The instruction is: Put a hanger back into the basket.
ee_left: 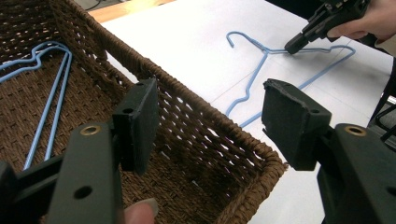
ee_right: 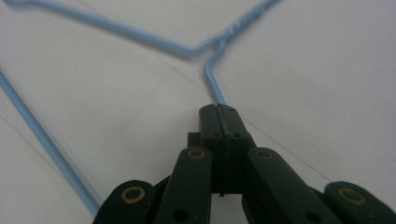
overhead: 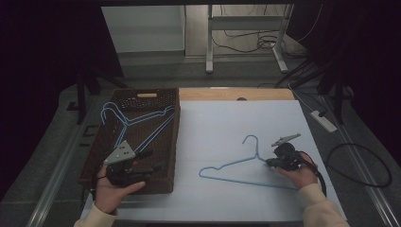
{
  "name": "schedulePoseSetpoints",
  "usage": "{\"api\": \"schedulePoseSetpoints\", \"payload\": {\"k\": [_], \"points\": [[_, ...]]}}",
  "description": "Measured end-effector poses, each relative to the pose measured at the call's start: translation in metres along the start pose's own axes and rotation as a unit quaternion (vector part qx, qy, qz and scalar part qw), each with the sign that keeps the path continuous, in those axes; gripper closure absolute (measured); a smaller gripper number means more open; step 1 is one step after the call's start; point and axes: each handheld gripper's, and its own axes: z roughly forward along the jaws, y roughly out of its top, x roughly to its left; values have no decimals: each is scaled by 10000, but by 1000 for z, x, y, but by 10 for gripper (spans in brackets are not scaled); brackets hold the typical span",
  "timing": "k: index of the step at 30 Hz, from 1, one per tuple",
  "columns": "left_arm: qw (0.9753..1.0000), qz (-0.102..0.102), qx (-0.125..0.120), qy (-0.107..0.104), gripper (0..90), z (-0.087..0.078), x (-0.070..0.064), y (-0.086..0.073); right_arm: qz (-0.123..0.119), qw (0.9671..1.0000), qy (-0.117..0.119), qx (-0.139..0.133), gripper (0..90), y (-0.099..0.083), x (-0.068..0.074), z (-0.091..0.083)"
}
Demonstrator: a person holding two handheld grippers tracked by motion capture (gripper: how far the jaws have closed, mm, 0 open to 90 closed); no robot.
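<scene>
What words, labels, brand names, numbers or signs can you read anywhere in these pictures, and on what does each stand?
None can be read. The blue wire hanger on the white table sheet, the hangers in the brown wicker basket, and the left gripper and right gripper bear no visible text.

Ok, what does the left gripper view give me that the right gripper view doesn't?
Left gripper view alone: the left gripper open over the wicker basket, blue hangers in the basket, and the right gripper from outside. Right gripper view alone: the right gripper with jaws pressed together on the wire of the hanger on the table. Both: that hanger and the white table surface.
</scene>
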Motion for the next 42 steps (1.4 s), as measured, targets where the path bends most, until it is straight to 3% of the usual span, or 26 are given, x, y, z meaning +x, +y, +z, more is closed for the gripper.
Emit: {"api": "schedulePoseSetpoints", "payload": {"k": [3, 5, 7, 9, 10, 11, 13, 14, 17, 19, 22, 28, 30, 33, 34, 35, 39, 42], "points": [[10000, -10, -2, -4, 377, 0, 0, 0, 111, 9998, -54, -176, 898, 7, 7, -5], [10000, 1, -2, -14, 377, 0, -1, 0, 337, 9988, -174, -325, 761, 21, 12, -8], [10000, 6, -7, -20, 377, 0, -1, 0, 381, 9986, -183, -331, 760, 24, 13, -7], [10000, 10, -10, -24, 377, 0, -1, 0, 646, 9972, -298, -244, 684, 34, 13, -2], [10000, 4, -11, -31, 377, 0, -1, 0, 1006, 9940, -398, -133, 632, 43, 10, 5], [10000, 2, -11, -31, 377, 0, -1, 0, 1156, 9924, -423, -77, 618, 47, 9, 9], [10000, 2, -14, -31, 377, 0, 0, 0, 1257, 9910, -460, -26, 600, 50, 8, 12], [10000, 4, -10, -34, 377, 0, 0, 0, 1354, 9887, -637, 107, 595, 58, 7, 20], [10000, 2, -18, -43, 377, 0, 1, -1, 1395, 9868, -793, 220, 576, 64, 6, 27], [10000, 0, -20, -48, 377, -1, 1, -1, 1587, 9825, -899, 362, 568, 68, 3, 35], [10000, 0, -27, -44, 376, -1, 1, -1, 1702, 9804, -903, 417, 593, 69, 1, 40], [10000, 13, -30, -46, 376, -1, 1, -1, 1707, 9764, -1197, 562, 673, 71, 5, 44], [10000, 21, -22, -47, 376, -1, 1, -1, 1854, 9718, -1299, 654, 750, 74, 9, 45], [10000, 23, -27, -45, 376, -1, 0, 0, 1966, 9691, -1324, 687, 793, 76, 11, 47], [10000, 25, -31, -42, 376, -2, 0, 0, 2078, 9645, -1434, 780, 804, 80, 13, 48], [10000, 28, -37, -42, 376, -2, 0, 0, 2136, 9630, -1439, 790, 807, 81, 13, 48], [10000, 27, -40, -42, 376, -2, 1, 0, 2296, 9599, -1408, 774, 819, 81, 11, 48], [10000, 27, -42, -41, 376, -3, 1, 0, 2358, 9595, -1434, 566, 848, 78, 10, 45]]}}
